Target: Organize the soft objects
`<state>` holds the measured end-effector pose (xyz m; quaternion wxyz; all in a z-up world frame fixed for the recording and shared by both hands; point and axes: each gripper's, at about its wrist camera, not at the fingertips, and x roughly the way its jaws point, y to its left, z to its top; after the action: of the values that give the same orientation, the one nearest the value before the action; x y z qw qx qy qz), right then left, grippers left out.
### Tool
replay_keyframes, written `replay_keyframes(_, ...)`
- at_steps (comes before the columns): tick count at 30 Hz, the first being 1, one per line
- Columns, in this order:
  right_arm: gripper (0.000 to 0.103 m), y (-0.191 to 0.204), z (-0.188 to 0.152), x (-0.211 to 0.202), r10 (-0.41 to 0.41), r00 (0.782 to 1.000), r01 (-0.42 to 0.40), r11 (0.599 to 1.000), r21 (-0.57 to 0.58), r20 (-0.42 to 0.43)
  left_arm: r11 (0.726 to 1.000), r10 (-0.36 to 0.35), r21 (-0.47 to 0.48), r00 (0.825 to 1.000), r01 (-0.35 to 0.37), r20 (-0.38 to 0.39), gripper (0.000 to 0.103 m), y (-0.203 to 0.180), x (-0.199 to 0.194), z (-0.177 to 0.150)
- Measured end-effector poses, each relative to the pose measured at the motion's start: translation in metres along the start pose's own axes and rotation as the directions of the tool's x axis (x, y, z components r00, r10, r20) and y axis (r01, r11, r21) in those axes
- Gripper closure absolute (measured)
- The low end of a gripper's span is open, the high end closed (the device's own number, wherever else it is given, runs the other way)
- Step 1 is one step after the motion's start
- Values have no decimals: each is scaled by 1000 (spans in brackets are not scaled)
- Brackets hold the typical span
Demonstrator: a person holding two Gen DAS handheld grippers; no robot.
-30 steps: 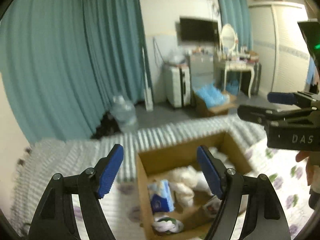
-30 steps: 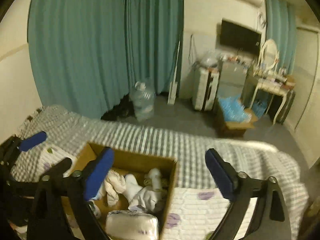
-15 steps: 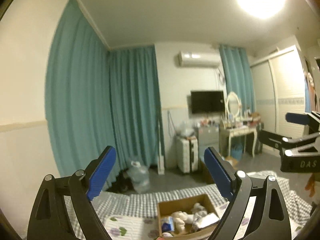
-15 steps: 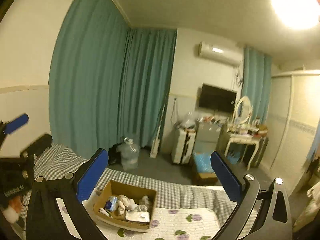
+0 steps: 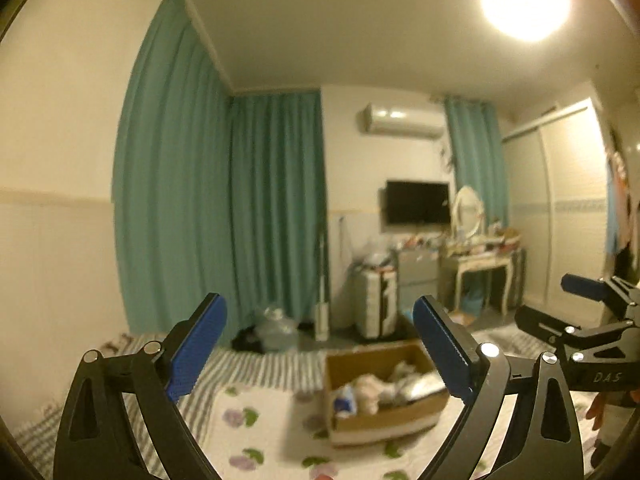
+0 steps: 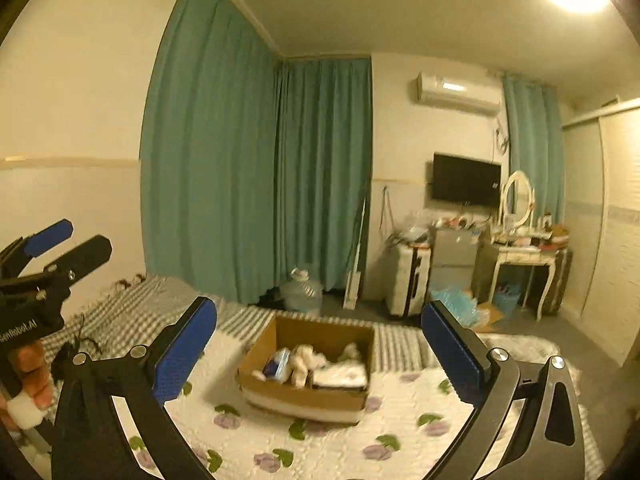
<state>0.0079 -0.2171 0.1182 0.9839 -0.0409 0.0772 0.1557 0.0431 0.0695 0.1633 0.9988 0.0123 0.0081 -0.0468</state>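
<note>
An open cardboard box (image 5: 384, 426) (image 6: 304, 402) stands on the bed. Inside it lie soft things: a white plush bundle (image 6: 306, 360), a blue and white tissue pack (image 6: 278, 364) and a white wrapped pack (image 6: 340, 376). My left gripper (image 5: 318, 308) hovers well back from the box and points level, its jaws opening with nothing between them. My right gripper (image 6: 320, 308) is open and bare too, aimed slightly down at the box from a distance. Each gripper also shows in the other's view: the right gripper (image 5: 556, 304) at the right edge, the left gripper (image 6: 60, 240) at the left edge.
A floral quilt (image 6: 400, 432) and a striped blanket (image 6: 132, 312) cover the bed. Beyond it hang teal curtains (image 6: 248, 184). On the floor stand a water bottle (image 6: 302, 292), a suitcase (image 6: 408, 284) and a dressing table (image 6: 524, 256). A hand (image 6: 28, 376) holds the left gripper.
Both grippers have drawn back and risen from right over the box, which now looks small and far. The views tilted up to the ceiling, and the left jaws spread wider.
</note>
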Motion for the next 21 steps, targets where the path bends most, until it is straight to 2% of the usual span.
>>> replay_keyframes(5, 0, -4, -55, 41, -24, 999, 25, 999, 22, -42, 999, 41, -6, 995, -42, -92, 7, 0, 32, -59)
replay_keyframes(10, 0, -11, -85, 70, -39, 992, 43, 999, 30, -118, 998, 52, -18, 982, -57, -184, 7, -3, 50, -106)
replay_keyframes(13, 0, -14, -95, 77, -36, 989, 42, 998, 40, -142, 998, 43, -30, 971, -51, -234, 7, -2, 55, -118)
replay_keyframes(21, 0, -20, -92, 71, -42, 990, 52, 996, 72, -135, 999, 28, -22, 966, -35, -255, 7, -10, 55, -130)
